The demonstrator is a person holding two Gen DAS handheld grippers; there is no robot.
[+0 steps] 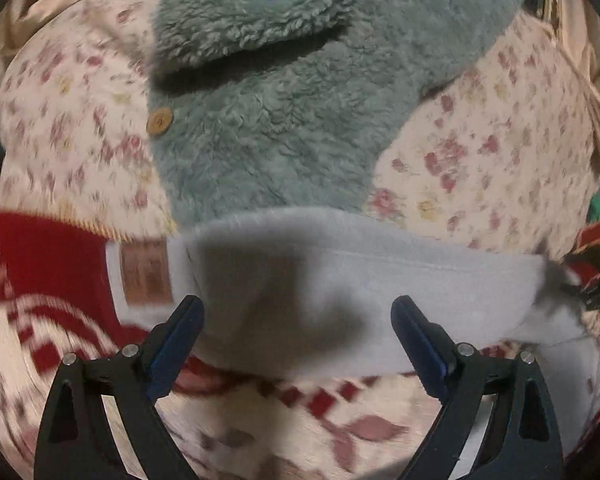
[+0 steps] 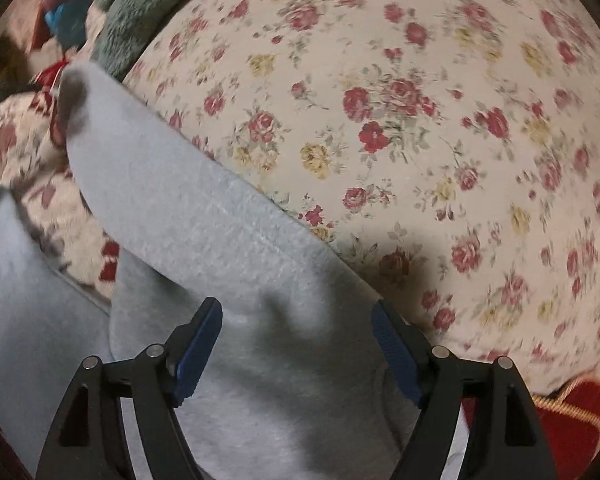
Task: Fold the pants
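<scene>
Spread blue-padded fingers point(image 1: 416, 332) point(image 2: 198, 344), both grippers released, over soft grey fleece pants point(image 1: 340, 280) point(image 2: 220, 240) on floral cotton sheet point(image 2: 420, 120).

Grey pants point(image 2: 204, 240) lie bunched directly ahead of both wide-spread grippers, left gripper point(image 1: 298, 314) and right gripper point(image 2: 296, 316); a teal fleece garment point(image 1: 284, 120) blocks the far side; open floral bedsheet point(image 2: 440, 120) stretches clear to the right; a red patterned blanket point(image 1: 32, 264) crowds the left.
</scene>
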